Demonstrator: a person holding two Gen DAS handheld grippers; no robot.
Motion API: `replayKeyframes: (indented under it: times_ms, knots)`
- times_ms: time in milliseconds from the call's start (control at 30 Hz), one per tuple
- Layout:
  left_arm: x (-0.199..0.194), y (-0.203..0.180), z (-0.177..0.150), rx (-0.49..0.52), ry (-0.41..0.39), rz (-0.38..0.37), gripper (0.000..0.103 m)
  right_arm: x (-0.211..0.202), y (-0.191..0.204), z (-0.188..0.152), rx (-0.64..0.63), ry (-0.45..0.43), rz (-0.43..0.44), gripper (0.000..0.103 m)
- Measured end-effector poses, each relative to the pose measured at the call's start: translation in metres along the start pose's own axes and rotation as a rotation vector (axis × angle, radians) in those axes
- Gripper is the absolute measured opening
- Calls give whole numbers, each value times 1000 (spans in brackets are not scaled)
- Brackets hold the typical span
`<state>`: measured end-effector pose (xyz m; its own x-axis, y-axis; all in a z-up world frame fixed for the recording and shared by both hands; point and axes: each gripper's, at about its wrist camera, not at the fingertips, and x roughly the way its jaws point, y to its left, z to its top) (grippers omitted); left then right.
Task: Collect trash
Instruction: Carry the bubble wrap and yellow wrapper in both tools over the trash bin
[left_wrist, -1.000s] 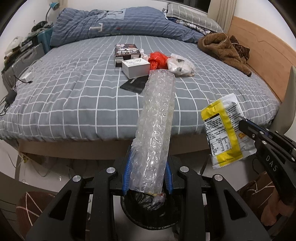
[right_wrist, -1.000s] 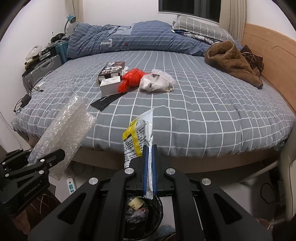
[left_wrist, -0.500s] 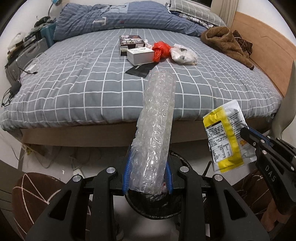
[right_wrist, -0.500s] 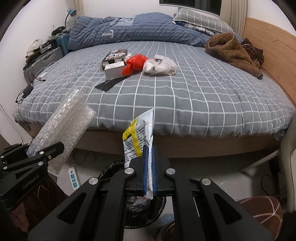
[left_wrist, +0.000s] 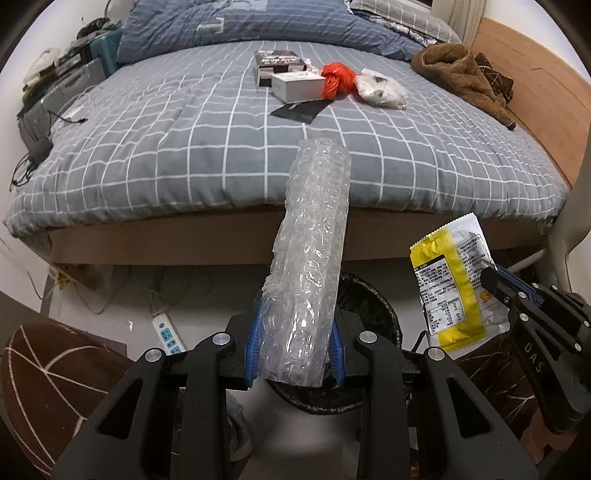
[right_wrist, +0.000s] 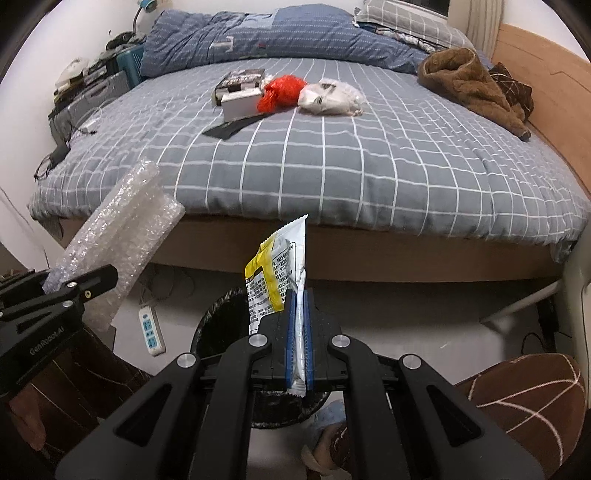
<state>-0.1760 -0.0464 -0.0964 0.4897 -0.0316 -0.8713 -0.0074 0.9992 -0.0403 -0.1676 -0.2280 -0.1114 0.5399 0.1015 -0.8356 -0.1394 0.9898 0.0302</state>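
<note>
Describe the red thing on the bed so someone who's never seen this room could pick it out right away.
Start at the grey checked bed and look to the cluster of items near its middle. The crumpled red plastic bag lies there between a white box and a whitish plastic bag. It is the only bright red thing on the bed.

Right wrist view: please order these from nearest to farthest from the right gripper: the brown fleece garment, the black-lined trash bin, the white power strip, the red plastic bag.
1. Black-lined trash bin, directly below the right gripper.
2. White power strip, on the floor, left.
3. Red plastic bag, mid-bed, beside the boxes.
4. Brown fleece garment, far right, by the headboard.
</note>
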Motion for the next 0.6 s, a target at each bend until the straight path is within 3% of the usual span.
replayKeyframes:
  times_ms: [600]
  knots:
    - [50, 25, -19, -19, 84, 47, 28, 56, 21, -17, -26, 157, 27, 4]
